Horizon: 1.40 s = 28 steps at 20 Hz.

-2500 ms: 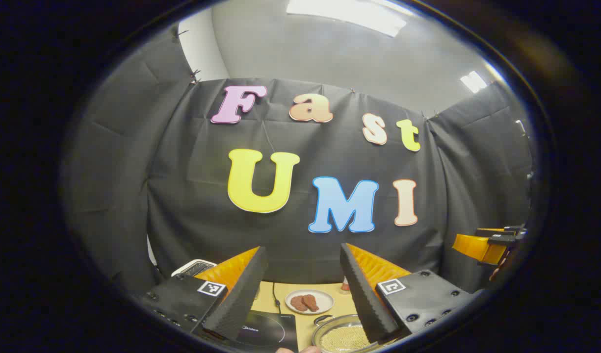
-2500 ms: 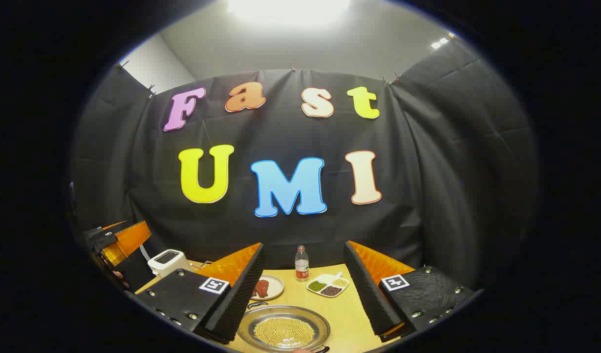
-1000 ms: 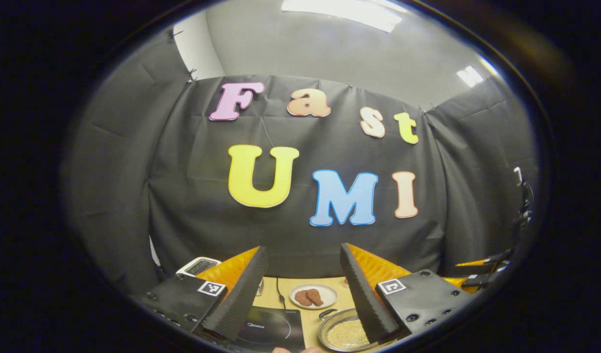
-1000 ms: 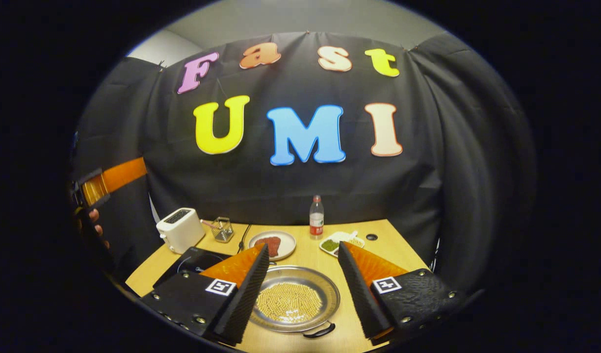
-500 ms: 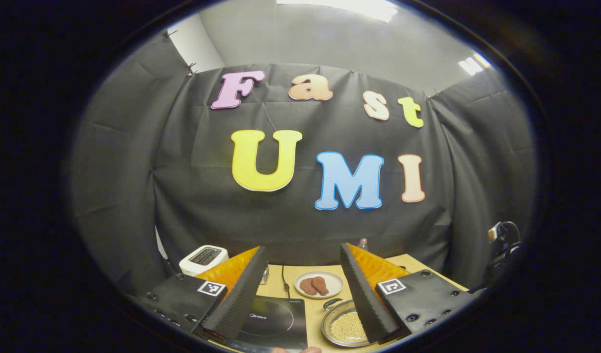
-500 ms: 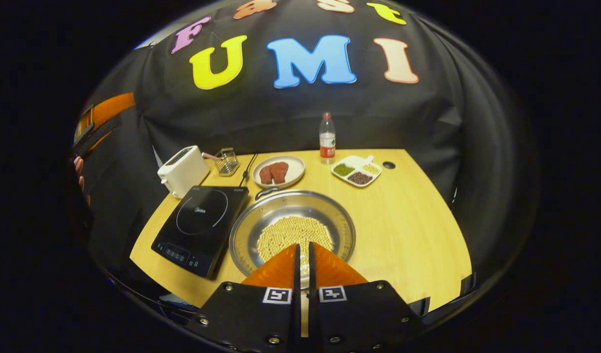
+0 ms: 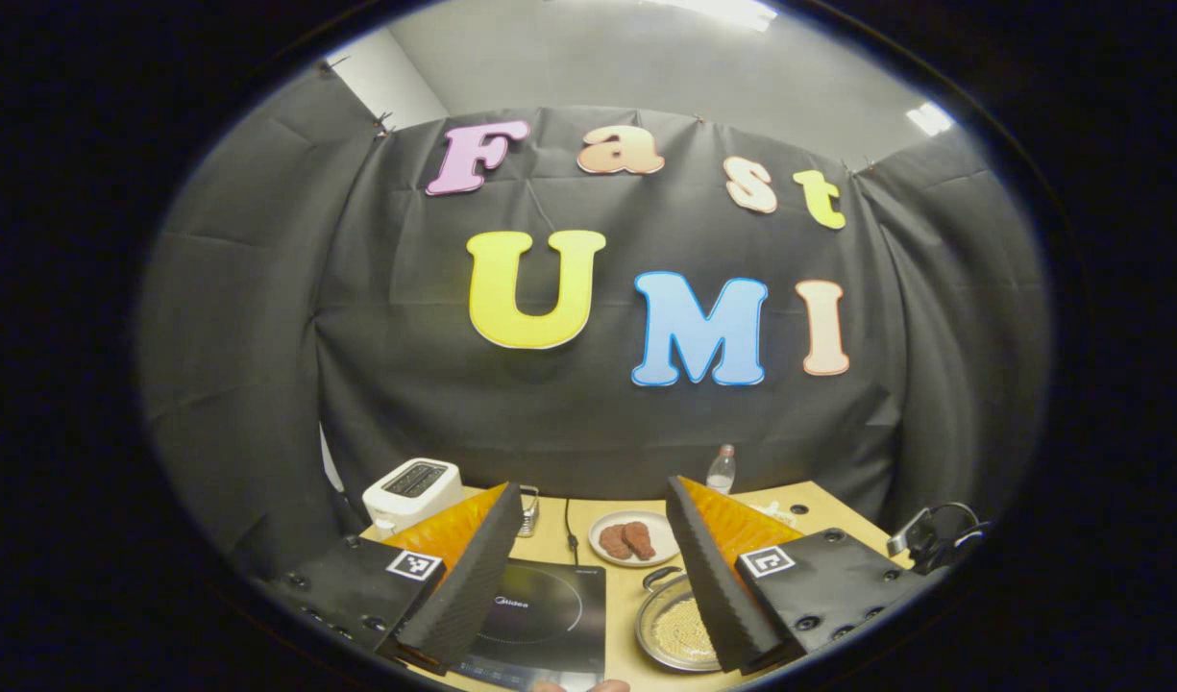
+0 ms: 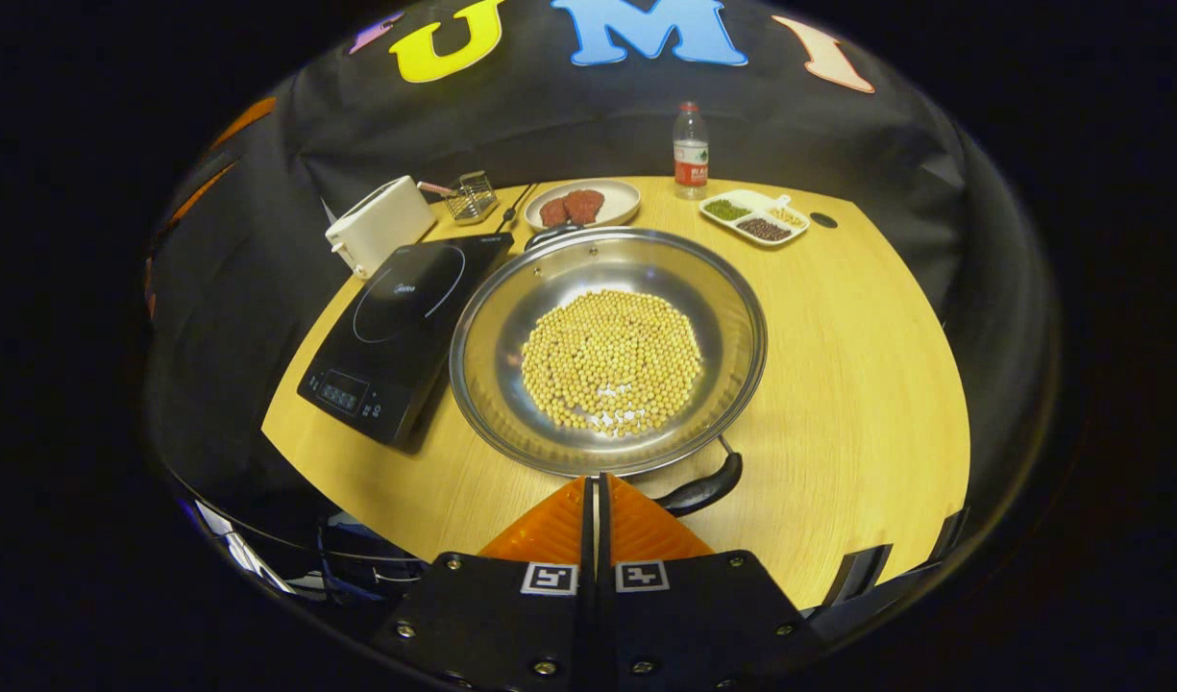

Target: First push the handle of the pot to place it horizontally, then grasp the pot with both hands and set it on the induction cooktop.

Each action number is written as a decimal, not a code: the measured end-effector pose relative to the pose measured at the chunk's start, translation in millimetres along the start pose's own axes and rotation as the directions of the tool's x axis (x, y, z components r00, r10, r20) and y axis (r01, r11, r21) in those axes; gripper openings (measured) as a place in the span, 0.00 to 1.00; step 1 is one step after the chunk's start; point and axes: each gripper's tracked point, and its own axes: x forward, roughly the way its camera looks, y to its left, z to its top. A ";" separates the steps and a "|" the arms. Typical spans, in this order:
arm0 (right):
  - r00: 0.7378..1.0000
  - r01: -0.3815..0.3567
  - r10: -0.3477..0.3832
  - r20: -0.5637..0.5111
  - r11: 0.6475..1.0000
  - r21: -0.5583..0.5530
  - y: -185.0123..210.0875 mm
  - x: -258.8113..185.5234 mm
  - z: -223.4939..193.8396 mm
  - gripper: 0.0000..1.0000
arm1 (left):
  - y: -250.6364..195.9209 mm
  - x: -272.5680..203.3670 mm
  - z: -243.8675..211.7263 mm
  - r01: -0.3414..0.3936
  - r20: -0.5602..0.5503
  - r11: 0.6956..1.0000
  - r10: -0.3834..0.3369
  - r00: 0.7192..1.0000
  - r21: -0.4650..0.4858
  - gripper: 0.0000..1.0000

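Observation:
A steel pot (image 8: 511,327) holding yellow beans (image 8: 609,360) sits on the wooden table, right of the black induction cooktop (image 8: 405,308). One black handle (image 8: 703,488) points toward me at the near rim, and the other handle (image 8: 554,231) is at the far rim. My right gripper (image 8: 596,482) is shut with nothing in it, hovering at the near rim just left of the near handle. My left gripper (image 7: 595,495) is open and held high above the table's front. Between its fingers I see the cooktop (image 7: 545,615) and the pot (image 7: 646,634).
A white toaster (image 8: 379,226), a wire basket (image 8: 473,197), a plate of meat (image 8: 583,204), a water bottle (image 8: 689,152) and a divided dish (image 8: 753,216) line the table's far side. Bare tabletop (image 8: 857,365) lies right of the pot.
My right gripper went from open to shut, tipped downward and came in close over the pot's near rim. The left gripper stayed open and tilted slightly down.

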 end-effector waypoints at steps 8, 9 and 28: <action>0.996 0.010 -0.014 -0.087 0.999 -0.044 -6.5 35.7 -19.2 0.00 | 5.0 -1.1 -6.1 -0.046 -0.021 0.999 0.046 0.999 0.009 0.95; 0.996 0.009 -0.013 -0.089 0.999 -0.043 -7.7 37.8 -19.7 0.00 | 5.0 -1.2 -6.7 -0.050 -0.023 0.999 0.050 0.998 0.008 0.95; 0.990 0.137 -0.133 -0.044 0.986 0.094 -90.2 36.0 -2.9 0.00 | -29.1 21.8 -7.1 -0.001 -0.024 1.000 0.001 1.000 0.007 0.95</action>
